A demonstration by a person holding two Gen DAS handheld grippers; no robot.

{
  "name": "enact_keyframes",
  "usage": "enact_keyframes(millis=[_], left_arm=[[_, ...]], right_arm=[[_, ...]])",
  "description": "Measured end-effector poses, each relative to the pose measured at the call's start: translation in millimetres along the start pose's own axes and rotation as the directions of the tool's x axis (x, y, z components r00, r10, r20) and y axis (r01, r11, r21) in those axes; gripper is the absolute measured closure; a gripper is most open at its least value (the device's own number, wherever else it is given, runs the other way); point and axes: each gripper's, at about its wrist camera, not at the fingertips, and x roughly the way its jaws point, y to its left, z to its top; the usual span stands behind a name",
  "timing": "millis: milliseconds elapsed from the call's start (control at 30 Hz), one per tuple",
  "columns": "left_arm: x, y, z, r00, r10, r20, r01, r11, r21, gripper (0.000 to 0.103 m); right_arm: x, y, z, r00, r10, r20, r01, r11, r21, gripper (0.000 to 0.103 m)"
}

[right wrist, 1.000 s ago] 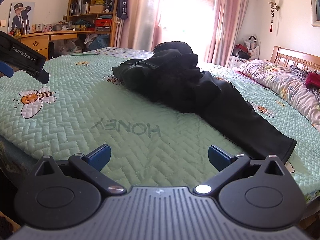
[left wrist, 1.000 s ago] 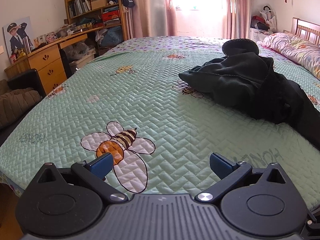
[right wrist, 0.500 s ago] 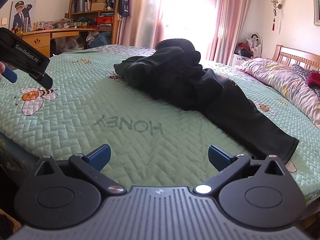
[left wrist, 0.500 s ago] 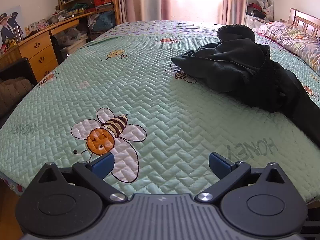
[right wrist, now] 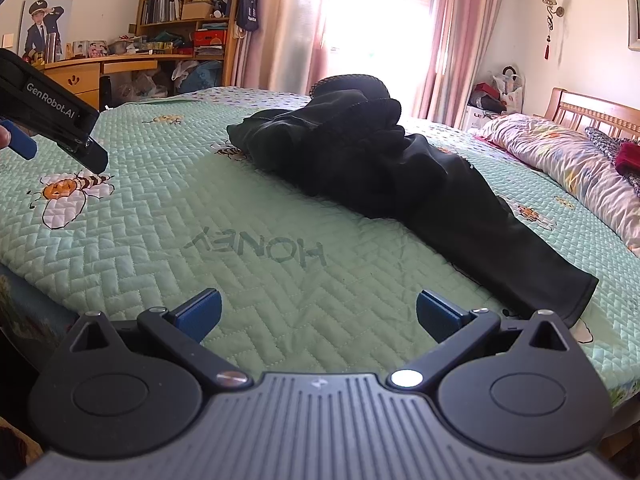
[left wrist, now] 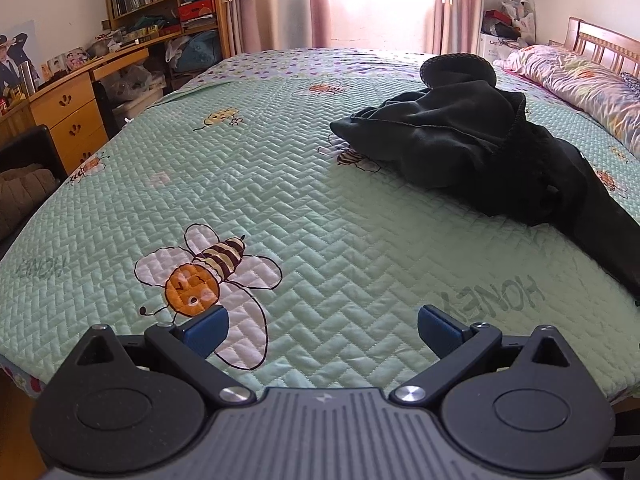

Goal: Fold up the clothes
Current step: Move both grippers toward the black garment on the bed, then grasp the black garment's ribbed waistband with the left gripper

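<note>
We're looking out over the bed, and our left gripper (left wrist: pixel 322 334) hangs above the near edge of the green quilt (left wrist: pixel 280 184), its blue fingers (left wrist: pixel 206 334) spread wide with nothing between them. Right under that left finger sits a big embroidered bee (left wrist: pixel 204 276), orange face, striped body, white wings. Over on the other side, our right gripper (right wrist: pixel 318 314) is just as released, jaws apart and empty, poised above the near edge of the quilt beside the stitched word HONEY (right wrist: pixel 256 248), which reads upside down from here.

The dark garment (right wrist: pixel 380 168) lies crumpled on the quilt, well apart from both grippers, toward the right half of the bed. Its bulk is heaped up in a mound around the middle, and one long leg or sleeve (right wrist: pixel 520 256) — we can't tell which — runs out toward the near right edge, ending in a hemmed cuff near our right gripper's right finger. From the left wrist view the same heap (left wrist: pixel 460 140) covers part of another small bee.

At the left edge of the right wrist view we catch the left gripper's black body, marked GenRobot.AI. A floral pillow (right wrist: pixel 560 160) rests at the far right side by the wooden headboard (right wrist: pixel 592 114).
</note>
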Motion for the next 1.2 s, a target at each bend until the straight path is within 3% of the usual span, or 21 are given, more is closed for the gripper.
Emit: enact_keyframes(millis=[367,600,733,800,933,1033,1200], left_arm=[[4.9,1.3,-9.9,0.997,-0.067,-0.03,0.066,0.997,-0.024,0.008],[12.7,0.2,-25.4,0.987,-0.121,-0.108,0.116,0.992,-0.055,0.025],[10.7,-3.4,-45.8,0.978,-0.128,-0.164,0.122,0.992,-0.043,0.023],[3.9,-4.5,-58.3,0.974,-0.142,-0.18,0.135,0.99,-0.047,0.009],[-16.5,-8.0,-81.2,0.967,-0.181,-0.179,0.18,0.983,-0.021,0.008],[-24.3,-6.6,-85.0,0.964,-0.162,-0.21,0.165,0.986,-0.002,0.003],[-23.8,11.1,-90.7,0.933,-0.227,-0.28,0.201,0.972,-0.121,0.004]], right_arm=[[-0.7,-1.3,0.3,1.0,-0.002,-0.002,0.002,1.0,0.009,0.0],[-0.7,-1.9,0.4,1.0,-0.001,-0.004,0.001,1.0,0.014,0.0],[-0.5,-2.3,1.0,1.0,0.001,-0.005,-0.001,1.0,0.016,0.0],[-0.9,-2.5,1.0,1.0,0.002,-0.003,-0.002,1.0,0.018,0.0],[-1.9,-3.6,1.2,1.0,0.004,-0.001,-0.004,1.0,0.023,0.0],[-3.4,-4.2,1.1,1.0,0.006,0.004,-0.006,1.0,0.023,0.0],[-6.6,-5.8,0.8,1.0,0.007,0.012,-0.008,1.0,0.029,0.0]])
